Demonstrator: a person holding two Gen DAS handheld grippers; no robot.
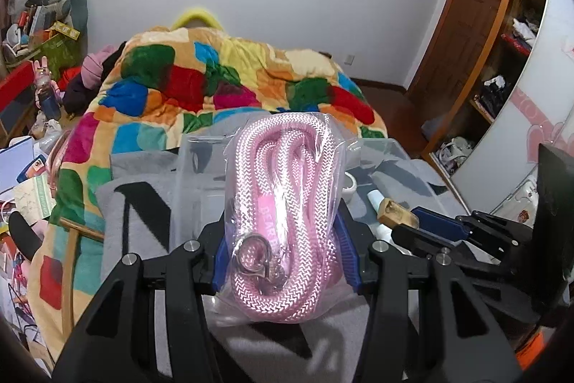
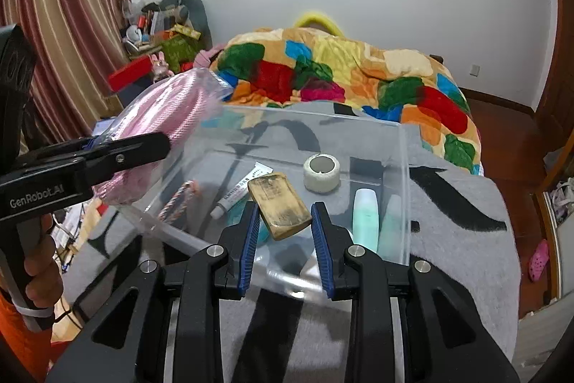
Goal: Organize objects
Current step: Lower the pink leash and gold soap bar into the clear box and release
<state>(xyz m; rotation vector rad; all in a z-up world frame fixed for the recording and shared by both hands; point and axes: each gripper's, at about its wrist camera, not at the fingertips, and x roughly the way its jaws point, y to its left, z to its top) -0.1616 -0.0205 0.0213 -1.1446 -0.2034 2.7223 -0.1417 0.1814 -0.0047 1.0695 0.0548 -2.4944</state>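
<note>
My left gripper (image 1: 283, 239) is shut on a clear bag of pink braided rope (image 1: 283, 203), held above the left edge of a clear plastic bin (image 2: 403, 167); the bag also shows in the right wrist view (image 2: 172, 117). My right gripper (image 2: 285, 214) is shut on a worn tan wooden block (image 2: 280, 203), held over the bin's near side. The block and right gripper show in the left wrist view (image 1: 394, 212). In the bin lie a roll of white tape (image 2: 321, 173), a white tube (image 2: 240, 189), two pale green bottles (image 2: 366, 218) and a braided bracelet (image 2: 177, 200).
The bin stands on a grey blanket with black marks (image 2: 466, 221) on a bed, in front of a multicoloured quilt (image 2: 340, 74). Cluttered shelves and boxes (image 2: 161, 34) lie left, a wardrobe (image 1: 502, 60) right, and a pink shoe (image 2: 538, 259) on the floor.
</note>
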